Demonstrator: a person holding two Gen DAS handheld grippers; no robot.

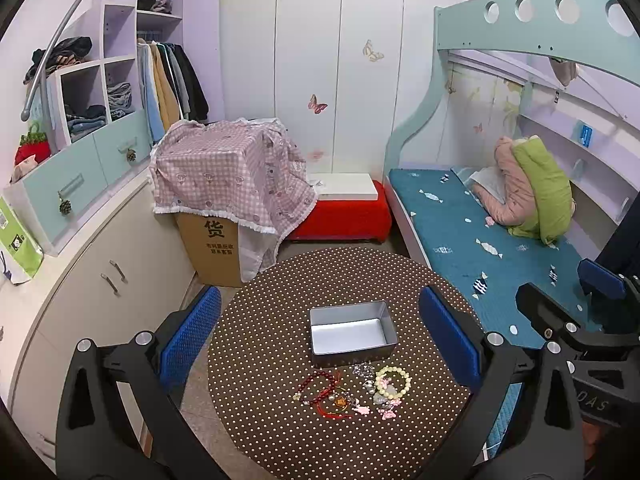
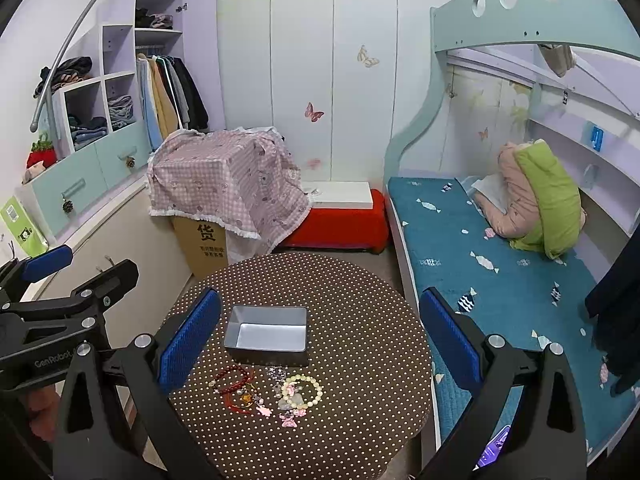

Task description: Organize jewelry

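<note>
1. Beaded and corded jewelry lies in a loose cluster on the table, just in front of the tin, not touching it. None of it is in the tin yet.
2. Cream bracelet: one ring of round pale beads at the right of the cluster. It looks light and limp on its string, with smooth beads that may slip; pinching across a single strand of the ring seems the safest hold.
3. Red bracelet: one ring of dark red beads at the left of the cluster, tangled with a thin red cord that could drag neighbours along when lifted.
4. Pink charms, at least three, lie at the cluster's near edge; a small silvery piece sits nearest the tin. The exact count of small items cannot be told.
5. One tin, grey metal, rectangular, lidless and empty.
6. Left gripper hovers above the table, jaws spread wide, holding nothing.
7. Right gripper hovers likewise, jaws wide apart and empty.
8. One round table, covered in brown cloth with pale dots.
</note>
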